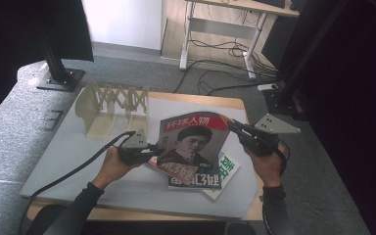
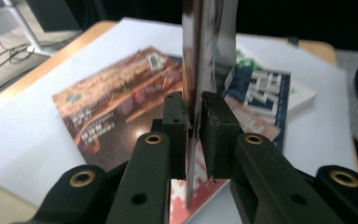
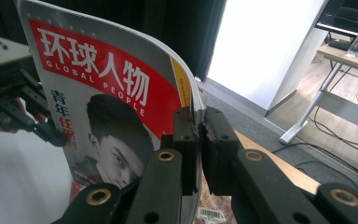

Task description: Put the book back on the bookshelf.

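A magazine (image 1: 191, 142) with a red title band and a portrait on its cover is held up off the table between both grippers. My left gripper (image 1: 154, 148) is shut on its lower left edge; in the left gripper view the thin edge of the magazine (image 2: 205, 46) runs upright between the pads (image 2: 193, 121). My right gripper (image 1: 231, 125) is shut on the upper right edge, and the right gripper view has the cover (image 3: 112, 84) bending away from the jaws (image 3: 199, 126). The left gripper (image 3: 9, 102) shows beyond it there.
Under the raised magazine lie a brown-covered magazine (image 2: 116, 98), a blue-and-red one (image 1: 193, 178) and a white-and-green booklet (image 1: 227, 169) on the white mat (image 1: 78, 152). A wooden rack (image 1: 112, 105) stands at the mat's far left. A black stand base (image 1: 58, 78) sits behind it.
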Motion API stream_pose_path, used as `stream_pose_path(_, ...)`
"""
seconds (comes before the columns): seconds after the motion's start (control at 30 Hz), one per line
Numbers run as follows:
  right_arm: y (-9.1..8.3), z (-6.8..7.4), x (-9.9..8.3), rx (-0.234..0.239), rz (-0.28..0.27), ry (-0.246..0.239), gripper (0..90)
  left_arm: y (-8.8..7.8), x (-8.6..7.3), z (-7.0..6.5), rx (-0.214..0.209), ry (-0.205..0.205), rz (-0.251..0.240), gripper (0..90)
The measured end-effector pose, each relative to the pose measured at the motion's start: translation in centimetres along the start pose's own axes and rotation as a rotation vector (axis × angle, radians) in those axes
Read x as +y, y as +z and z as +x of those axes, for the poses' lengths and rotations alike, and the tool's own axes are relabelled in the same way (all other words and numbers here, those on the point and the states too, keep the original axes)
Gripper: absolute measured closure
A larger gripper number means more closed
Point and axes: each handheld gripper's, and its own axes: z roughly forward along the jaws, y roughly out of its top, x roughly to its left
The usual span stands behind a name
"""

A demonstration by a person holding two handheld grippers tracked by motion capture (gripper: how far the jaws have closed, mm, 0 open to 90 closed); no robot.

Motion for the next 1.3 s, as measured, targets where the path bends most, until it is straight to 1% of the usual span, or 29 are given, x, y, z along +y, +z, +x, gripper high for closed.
stream_pose_path(0.13, -0.1, 0.0, 0.0, 0.002, 0.001, -0.001, 82.5, -0.1, 1.1, 0.0, 0.000, 0.007, -0.007, 78.2)
stream_pose_path(0.17, -0.1, 0.0, 0.0, 0.001, 0.003, -0.001, 82.5, -0.1, 1.5, 0.0, -0.003, 0.005, -0.001, 77.2)
stream_pose_path(0.23, -0.1, 0.0, 0.0, 0.000, 0.006, 0.000, 82.5, -0.1, 2.1, 0.0, 0.005, 0.015, 0.009, 76.2)
stream_pose_path(0.33, 0.0, -0.1, 0.1, -0.002, 0.008, 0.000, 82.3, -0.1, 3.0, 0.2, 0.001, 0.006, 0.006, 73.5)
stream_pose_path(0.43, 0.0, -0.1, 0.1, -0.003, 0.012, 0.001, 82.3, -0.3, 3.9, 0.5, -0.001, -0.007, -0.007, 73.4)
stream_pose_path(0.63, 0.1, -0.1, 0.1, -0.007, 0.017, 0.003, 82.1, -0.5, 5.7, 1.0, 0.001, 0.009, 0.003, 72.6)
stream_pose_path(0.7, 0.1, -0.2, 0.0, -0.007, 0.018, 0.004, 82.1, -0.6, 6.3, 1.2, -0.005, 0.007, -0.002, 72.5)
stream_pose_path(0.87, 0.2, -0.2, 0.0, -0.009, 0.021, 0.000, 82.0, -0.9, 7.7, 1.6, -0.002, 0.015, -0.008, 72.5)
stream_pose_path(1.1, 0.1, -0.2, 0.1, -0.007, 0.024, -0.004, 82.0, -1.5, 9.8, 1.9, 0.008, 0.038, -0.020, 71.8)
stream_pose_path(1.3, 0.2, -0.1, 0.3, -0.004, 0.026, -0.009, 82.1, -1.8, 11.1, 2.1, 0.009, 0.042, -0.012, 72.5)
